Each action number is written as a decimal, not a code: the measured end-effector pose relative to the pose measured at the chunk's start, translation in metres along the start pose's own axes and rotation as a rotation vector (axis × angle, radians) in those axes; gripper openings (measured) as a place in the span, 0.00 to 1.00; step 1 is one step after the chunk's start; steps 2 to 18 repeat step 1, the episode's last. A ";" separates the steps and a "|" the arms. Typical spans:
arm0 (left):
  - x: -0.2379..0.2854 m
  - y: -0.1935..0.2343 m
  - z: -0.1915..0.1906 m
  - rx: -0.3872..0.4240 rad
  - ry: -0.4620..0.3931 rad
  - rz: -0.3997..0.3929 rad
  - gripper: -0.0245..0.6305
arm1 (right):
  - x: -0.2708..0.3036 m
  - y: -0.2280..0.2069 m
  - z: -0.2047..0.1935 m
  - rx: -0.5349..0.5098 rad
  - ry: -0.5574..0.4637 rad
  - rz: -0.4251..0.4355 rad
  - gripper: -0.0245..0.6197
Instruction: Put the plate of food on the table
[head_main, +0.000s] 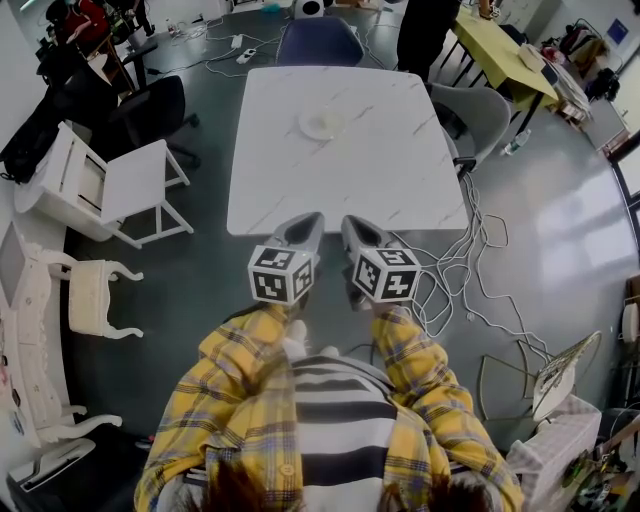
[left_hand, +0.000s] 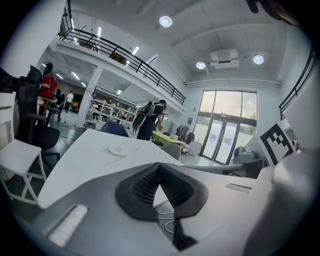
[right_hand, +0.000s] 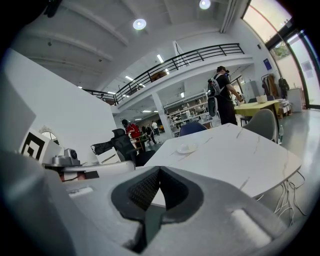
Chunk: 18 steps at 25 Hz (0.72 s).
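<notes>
Inventory of the scene

1. Small round white plate (head_main: 322, 122): lies flat on the white marble-patterned square table (head_main: 350, 180), in the far half and about midway across. It is well apart from both grippers, and nothing touches it. What it carries is too small to make out
2. Left gripper (head_main: 311, 218), grey body with a black-and-white marker cube: held before the near edge of the table, tip pointing at the table. The ribbed black pads are pressed together and nothing is between them
3. Right gripper (head_main: 352, 221), same make: just beside the left one and level with it. The pads are likewise clenched tip to tip and empty
4. Person holding the grippers: yellow plaid sleeves (head_main: 415, 365) over a black-and-white striped top, standing at the near side of the table
5. Dark blue chair (head_main: 318, 42): at the far side of the table
6. Grey shell chair (head_main: 482, 115): at the right side of the table
7. Black office chair (head_main: 150, 112): to the left of the table, apart from it
8. White wooden chair (head_main: 120, 185): further left, on the grey floor
9. White cables (head_main: 470, 262): in loose loops on the floor by the near right corner of the table
10. Yellow-green table (head_main: 500, 48): far right
11. Standing person in black (head_main: 425, 30): between the yellow-green table and the dark blue chair
</notes>
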<state>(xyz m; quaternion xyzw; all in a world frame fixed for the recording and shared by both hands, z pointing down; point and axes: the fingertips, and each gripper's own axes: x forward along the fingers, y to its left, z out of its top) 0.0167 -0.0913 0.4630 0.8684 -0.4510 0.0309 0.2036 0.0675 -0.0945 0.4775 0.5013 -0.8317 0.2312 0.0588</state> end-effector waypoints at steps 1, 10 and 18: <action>0.001 0.000 0.000 0.000 0.000 0.000 0.04 | 0.000 0.000 0.000 0.000 0.001 0.000 0.04; 0.001 0.000 0.000 0.000 0.000 0.000 0.04 | 0.000 0.000 0.000 0.000 0.001 0.000 0.04; 0.001 0.000 0.000 0.000 0.000 0.000 0.04 | 0.000 0.000 0.000 0.000 0.001 0.000 0.04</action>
